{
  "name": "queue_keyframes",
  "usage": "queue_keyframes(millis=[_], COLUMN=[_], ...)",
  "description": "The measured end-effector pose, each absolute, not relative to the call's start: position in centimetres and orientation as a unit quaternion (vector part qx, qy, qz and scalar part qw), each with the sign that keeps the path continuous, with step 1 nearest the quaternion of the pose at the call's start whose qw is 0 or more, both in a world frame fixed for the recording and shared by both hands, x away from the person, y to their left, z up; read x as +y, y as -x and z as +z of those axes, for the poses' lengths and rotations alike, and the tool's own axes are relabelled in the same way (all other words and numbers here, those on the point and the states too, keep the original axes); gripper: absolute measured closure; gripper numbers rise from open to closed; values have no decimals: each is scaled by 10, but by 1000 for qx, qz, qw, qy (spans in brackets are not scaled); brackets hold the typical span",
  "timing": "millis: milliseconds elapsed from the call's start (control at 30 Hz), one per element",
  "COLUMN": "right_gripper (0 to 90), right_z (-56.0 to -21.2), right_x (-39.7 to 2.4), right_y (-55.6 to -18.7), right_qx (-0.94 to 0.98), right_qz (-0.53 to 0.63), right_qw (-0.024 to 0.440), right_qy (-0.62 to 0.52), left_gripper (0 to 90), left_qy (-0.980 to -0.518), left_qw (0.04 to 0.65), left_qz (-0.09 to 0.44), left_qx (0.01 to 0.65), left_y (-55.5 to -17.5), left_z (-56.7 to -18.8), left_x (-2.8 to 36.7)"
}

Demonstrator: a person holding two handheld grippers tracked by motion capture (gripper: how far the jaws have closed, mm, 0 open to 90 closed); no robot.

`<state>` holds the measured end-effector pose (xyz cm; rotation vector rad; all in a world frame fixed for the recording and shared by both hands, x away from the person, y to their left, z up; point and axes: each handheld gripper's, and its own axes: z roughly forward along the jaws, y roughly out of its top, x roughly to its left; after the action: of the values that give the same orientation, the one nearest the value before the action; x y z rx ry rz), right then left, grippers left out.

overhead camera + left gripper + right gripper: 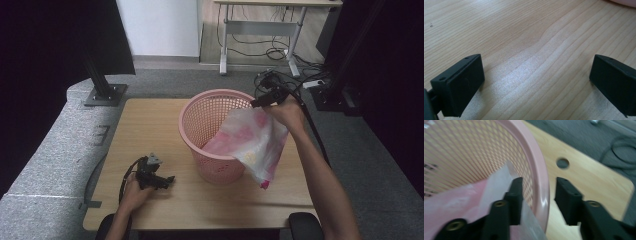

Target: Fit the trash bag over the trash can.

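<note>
Jaws of right gripper apart, straddling the rim of the pink basket, pressing nothing; plastic bag draped over that rim, toward the table's right edge. Jaws of left gripper wide open, empty, low over table near front-left corner.

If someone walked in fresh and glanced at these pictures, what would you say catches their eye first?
The pink mesh basket in the middle of the wooden table stands out first, with a translucent pink-and-white plastic bag draped over its right rim. The right claw straddles that rim, one jaw inside against the bag, one outside. The left claw rests open on bare wood at the table's near left.
</note>
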<state>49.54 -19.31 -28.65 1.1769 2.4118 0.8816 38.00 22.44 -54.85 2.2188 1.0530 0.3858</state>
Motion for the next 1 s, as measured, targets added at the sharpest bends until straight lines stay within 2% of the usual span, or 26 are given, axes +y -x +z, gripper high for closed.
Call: queue_keyframes(millis=[100, 133, 167, 233, 333, 367, 433, 633, 833, 900, 933, 967, 1000], right_gripper=[419, 363, 367, 378, 450, 533, 627, 696, 733, 727, 666, 557, 485], right_z=[-282, -282, -282, -285, -292, -294, -297, -295, -293, -291, -290, -288, -286], right_x=[-185, -179, -172, -158, -141, -138, -135, -156, -191, -198, -200, -200, -200], right_y=[-508, -512, -516, -524, -534, -536, -539, -530, -497, -487, -485, -484, -485], right_qx=[852, 855, 858, 868, 876, 879, 878, 862, 834, 835, 838, 837, 836], right_qz=[318, 314, 312, 311, 302, 291, 277, 278, 272, 265, 264, 271, 283], right_qw=[165, 179, 191, 183, 175, 179, 193, 191, 178, 171, 168, 172, 181], right_qy=[-382, -373, -362, -340, -333, -332, -339, -379, -445, -451, -448, -442, -433], left_gripper=[0, 0, 0, 0, 0, 0, 0, 0, 0, 0, 0, 0, 0], left_qy=[-845, -845, -845, -845, -845, -845, -845, -845, -845, -845, -845, -845, -845], left_qw=[322, 322, 322, 322, 322, 322, 322, 322, 322, 322, 322, 322, 322], left_qz=[147, 147, 147, 147, 147, 147, 147, 147, 147, 147, 147, 147, 147], left_qx=[401, 401, 401, 401, 401, 401, 401, 401, 401, 401, 401, 401, 401], left_y=[-380, -380, -380, -380, -380, -380, -380, -380, -380, -380, -380, -380, -380], left_z=[-549, -549, -549, -549, -549, -549, -549, -548, -549, -548, -548, -548, -548], left_x=[224, 224, 224, 224, 224, 224, 224, 224, 224, 224, 224, 224, 224])
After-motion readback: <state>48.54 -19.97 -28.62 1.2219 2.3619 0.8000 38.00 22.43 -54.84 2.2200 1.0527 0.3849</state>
